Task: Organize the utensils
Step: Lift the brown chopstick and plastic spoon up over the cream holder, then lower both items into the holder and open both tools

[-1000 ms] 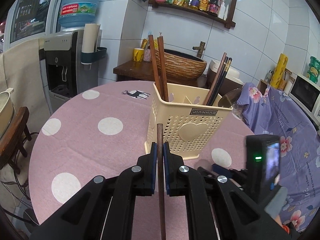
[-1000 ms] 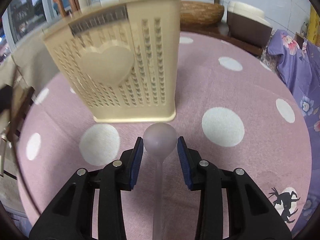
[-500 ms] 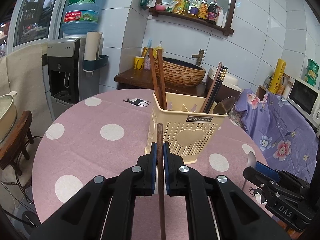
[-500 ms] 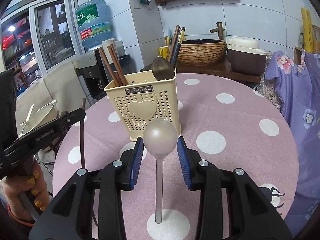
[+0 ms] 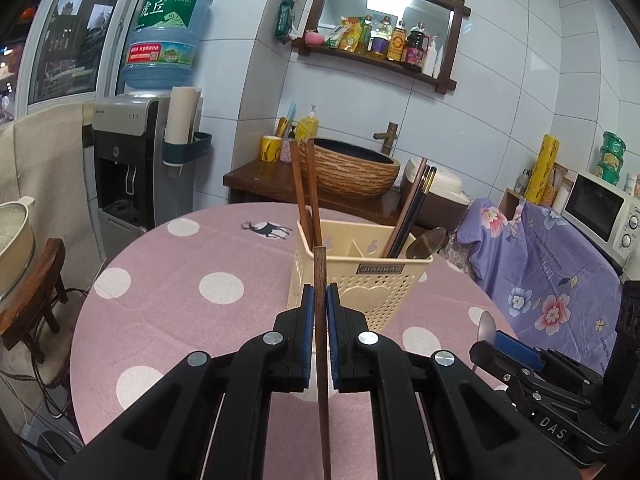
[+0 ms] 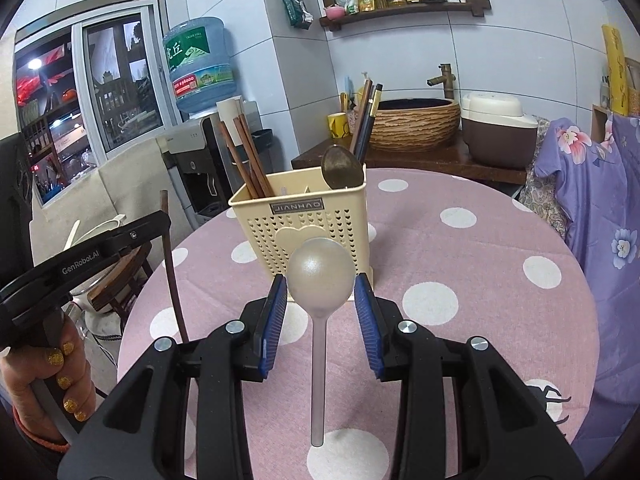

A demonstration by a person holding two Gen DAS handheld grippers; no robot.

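Chopstick [image 5: 320, 320] is clamped upright between the closed fingers of the left gripper [image 5: 320, 312], and the right gripper [image 6: 320, 300] holds a pale spoon [image 6: 321, 276] by its bowl. Both tools have pulled back and risen since a second ago, when the right one was close against the holder [image 6: 308, 232]. Now the holder stands near the tabletop middle, so I think the dropping in can begin from above.
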